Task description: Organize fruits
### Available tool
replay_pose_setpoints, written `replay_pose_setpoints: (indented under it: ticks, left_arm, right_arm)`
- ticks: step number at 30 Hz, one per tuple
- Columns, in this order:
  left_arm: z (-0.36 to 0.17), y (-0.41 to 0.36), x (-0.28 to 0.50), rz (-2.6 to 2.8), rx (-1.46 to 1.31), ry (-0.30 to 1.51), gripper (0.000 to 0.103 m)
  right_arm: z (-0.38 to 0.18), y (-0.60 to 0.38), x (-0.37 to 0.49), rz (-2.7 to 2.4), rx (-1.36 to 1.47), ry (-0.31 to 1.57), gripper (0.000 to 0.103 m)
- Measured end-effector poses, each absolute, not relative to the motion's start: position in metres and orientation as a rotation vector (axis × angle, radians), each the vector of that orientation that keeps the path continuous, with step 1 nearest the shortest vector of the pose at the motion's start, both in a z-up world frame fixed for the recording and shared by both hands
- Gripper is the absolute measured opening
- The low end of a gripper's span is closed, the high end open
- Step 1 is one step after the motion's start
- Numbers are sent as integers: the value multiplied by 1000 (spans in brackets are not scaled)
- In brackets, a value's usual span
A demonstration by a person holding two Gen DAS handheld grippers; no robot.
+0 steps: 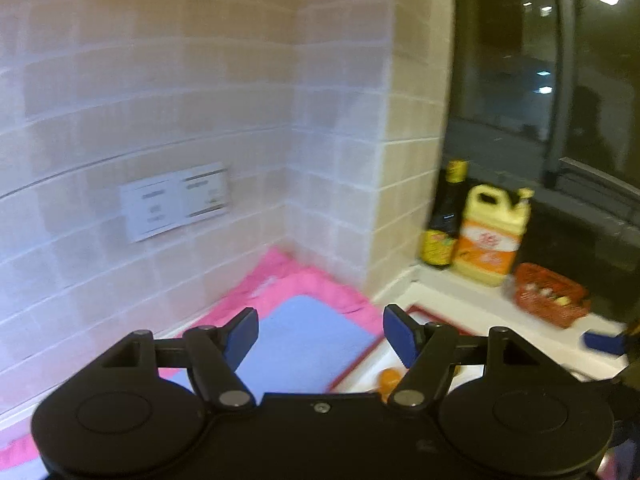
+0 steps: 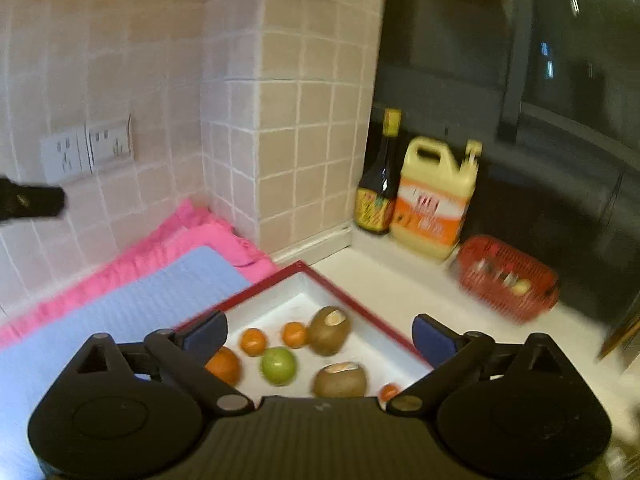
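Observation:
A white tray with a red rim (image 2: 352, 300) lies on the counter and holds fruit: two kiwis (image 2: 330, 330) (image 2: 340, 380), a green apple (image 2: 279, 365) and several small oranges (image 2: 253, 341). My right gripper (image 2: 320, 340) is open and empty above the tray's near part. My left gripper (image 1: 320, 338) is open and empty above the blue mat (image 1: 308, 344); one orange (image 1: 390, 380) and the tray's corner (image 1: 416, 312) show behind its right finger. The right gripper's blue fingertip (image 1: 602, 342) shows at the left wrist view's right edge.
A pink cloth (image 2: 176, 240) lies under the blue mat (image 2: 132, 304) against the tiled wall. A dark sauce bottle (image 2: 380, 184), a yellow jug (image 2: 436, 200) and a red mesh basket (image 2: 508, 276) stand by the window. Wall sockets (image 2: 88, 152) are at left.

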State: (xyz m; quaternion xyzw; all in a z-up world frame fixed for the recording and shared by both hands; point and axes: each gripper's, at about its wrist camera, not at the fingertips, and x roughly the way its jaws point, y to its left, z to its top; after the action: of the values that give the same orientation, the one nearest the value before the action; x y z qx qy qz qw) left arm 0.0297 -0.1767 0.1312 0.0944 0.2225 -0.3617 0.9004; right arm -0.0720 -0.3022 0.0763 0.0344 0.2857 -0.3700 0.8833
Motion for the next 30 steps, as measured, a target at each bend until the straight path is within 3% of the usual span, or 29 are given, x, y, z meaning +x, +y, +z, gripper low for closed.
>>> replay_pose_setpoints:
  ticks: [9,30]
  left_arm:
    - [95,-142,45,-579,224,565,82]
    - [53,-177,23,-661,307,646,82]
  right_arm:
    - [61,-307,-65,-763,136,626,100]
    - [38,-328,-67,-780,222,672,101]
